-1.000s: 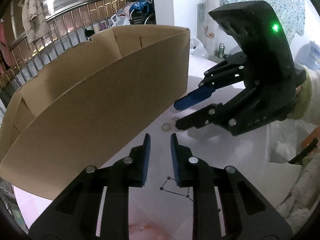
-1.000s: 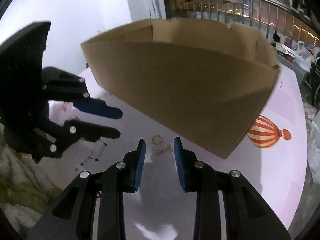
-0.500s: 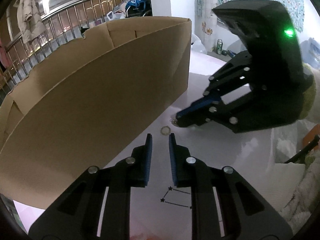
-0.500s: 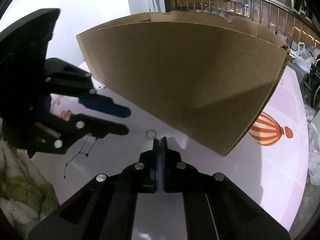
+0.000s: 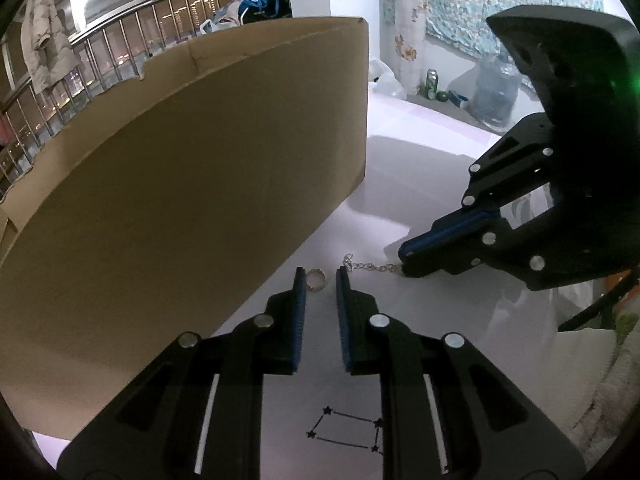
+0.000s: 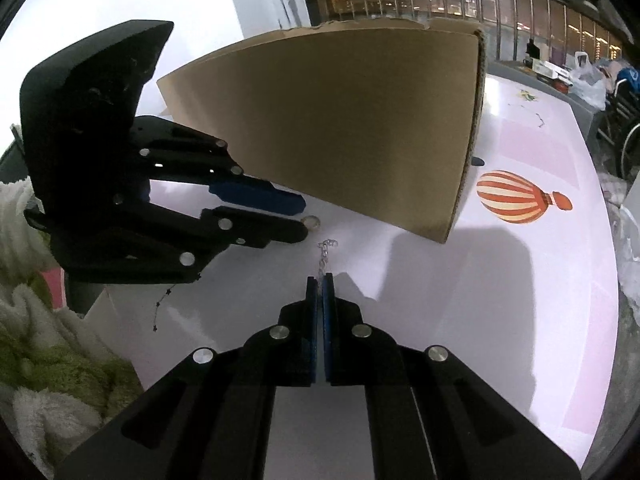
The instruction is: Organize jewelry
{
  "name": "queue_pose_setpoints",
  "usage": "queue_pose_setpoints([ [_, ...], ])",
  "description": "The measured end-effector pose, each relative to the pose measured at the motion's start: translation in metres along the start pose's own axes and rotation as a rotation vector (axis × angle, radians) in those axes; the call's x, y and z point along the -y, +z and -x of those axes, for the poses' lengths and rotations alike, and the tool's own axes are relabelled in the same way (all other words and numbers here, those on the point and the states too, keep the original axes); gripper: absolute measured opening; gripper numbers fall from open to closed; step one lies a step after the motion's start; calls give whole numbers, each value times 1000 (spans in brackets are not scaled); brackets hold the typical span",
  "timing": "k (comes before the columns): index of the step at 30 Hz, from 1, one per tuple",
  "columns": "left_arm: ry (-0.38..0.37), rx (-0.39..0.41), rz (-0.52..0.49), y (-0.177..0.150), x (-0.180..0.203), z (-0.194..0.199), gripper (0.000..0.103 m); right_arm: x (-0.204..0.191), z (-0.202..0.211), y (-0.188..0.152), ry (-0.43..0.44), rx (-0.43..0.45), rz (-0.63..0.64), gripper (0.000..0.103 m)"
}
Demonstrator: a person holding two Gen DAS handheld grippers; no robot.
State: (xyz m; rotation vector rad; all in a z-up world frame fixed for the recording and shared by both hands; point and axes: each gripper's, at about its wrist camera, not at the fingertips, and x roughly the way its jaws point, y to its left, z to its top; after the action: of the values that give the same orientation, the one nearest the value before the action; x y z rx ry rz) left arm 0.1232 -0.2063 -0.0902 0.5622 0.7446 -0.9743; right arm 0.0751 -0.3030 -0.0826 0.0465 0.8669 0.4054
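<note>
A small gold ring (image 5: pixel 316 280) lies on the white table beside the cardboard box (image 5: pixel 192 200). My left gripper (image 5: pixel 321 280) is open, its fingertips on either side of the ring. The ring also shows in the right wrist view (image 6: pixel 311 223), at the left gripper's tips (image 6: pixel 302 218). My right gripper (image 6: pixel 320 280) is shut on a thin silver chain (image 6: pixel 325 258), which trails forward on the table. In the left wrist view the chain (image 5: pixel 370 267) runs from the right gripper's tips (image 5: pixel 404 264) toward my left fingers.
The tall cardboard box (image 6: pixel 340 120) stands right behind the jewelry. The table cover (image 6: pixel 540 300) has a striped balloon print (image 6: pixel 516 196). Green and white fluffy cloth (image 6: pixel 52 364) lies at the table's left. Railings and clutter stand beyond.
My right gripper shut on the chain and pulled back, stretching it out. My left gripper moved forward until its open fingers flank the ring.
</note>
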Motion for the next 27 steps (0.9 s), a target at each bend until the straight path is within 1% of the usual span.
queue_pose_setpoints([
  [7,18,-11,-31,2,1,-2,0,0,-4,2,4,5,-8,3],
  [11,30,-18,-56,0,5,1,0,0,-5,3,8,6,-14,3],
  [14,8,-28,-40,-4,3,5,0,-2,-5,4,2,4,-8,3],
  [20,8,-41,-16,-13,2,14,0,4,-7,11,-2,2,-7,3],
  [23,13,-18,-12,-12,3,16,0,4,-7,11,0,4,-15,3],
  [24,11,-3,-9,-11,3,17,3,3,-6,10,0,5,-16,3],
  [25,12,4,-5,-9,4,17,11,4,-6,10,1,5,-18,3],
  [26,22,14,-2,-7,5,17,16,4,-6,10,1,5,-18,3],
  [27,27,20,-1,-5,4,16,17,4,-6,10,1,5,-16,3],
])
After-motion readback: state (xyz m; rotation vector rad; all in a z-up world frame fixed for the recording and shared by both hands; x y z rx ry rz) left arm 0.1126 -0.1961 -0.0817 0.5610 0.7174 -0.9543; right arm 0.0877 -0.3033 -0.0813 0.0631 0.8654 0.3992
